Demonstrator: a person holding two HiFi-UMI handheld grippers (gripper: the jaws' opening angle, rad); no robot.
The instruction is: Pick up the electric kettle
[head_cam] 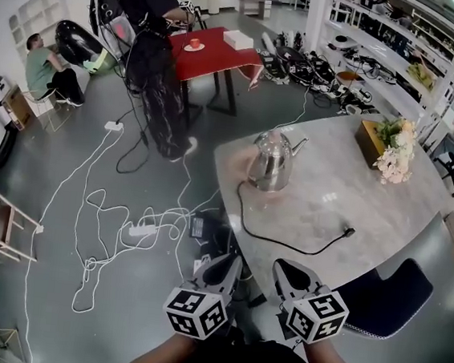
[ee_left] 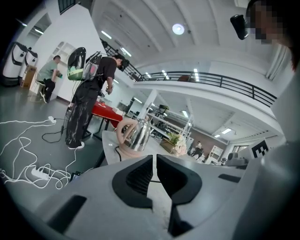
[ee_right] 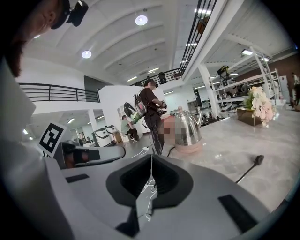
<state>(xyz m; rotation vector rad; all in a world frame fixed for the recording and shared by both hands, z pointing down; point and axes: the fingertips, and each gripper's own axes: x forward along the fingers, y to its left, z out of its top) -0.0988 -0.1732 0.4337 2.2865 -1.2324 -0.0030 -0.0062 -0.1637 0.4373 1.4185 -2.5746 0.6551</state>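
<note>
In the head view the electric kettle (head_cam: 273,161) stands upright on the table (head_cam: 393,214), close to its far left corner, spout towards the right. A black cord (head_cam: 281,237) runs from under it across the top to a plug lying loose towards the near edge. A box of flowers (head_cam: 394,150) sits by the far right edge. The left gripper (head_cam: 224,271) and right gripper (head_cam: 285,278) hang side by side off the table's near left corner, well short of the kettle. Their marker cubes cover most of each body, and the bottom edge cuts off my hands.

In the left gripper view the jaws are pressed together, nothing in them. The left gripper (ee_left: 154,165) fills the lower half and hides the near part of the table. Beyond it I see the kettle (ee_left: 136,135) on its pink base, with the flowers (ee_left: 176,139) further off.

In the right gripper view the right gripper (ee_right: 151,165) has its jaws shut tight and empty. The kettle (ee_right: 188,129) shows ahead, though I cannot make out its handle side. The cord's plug (ee_right: 257,160) lies to the right.
</note>
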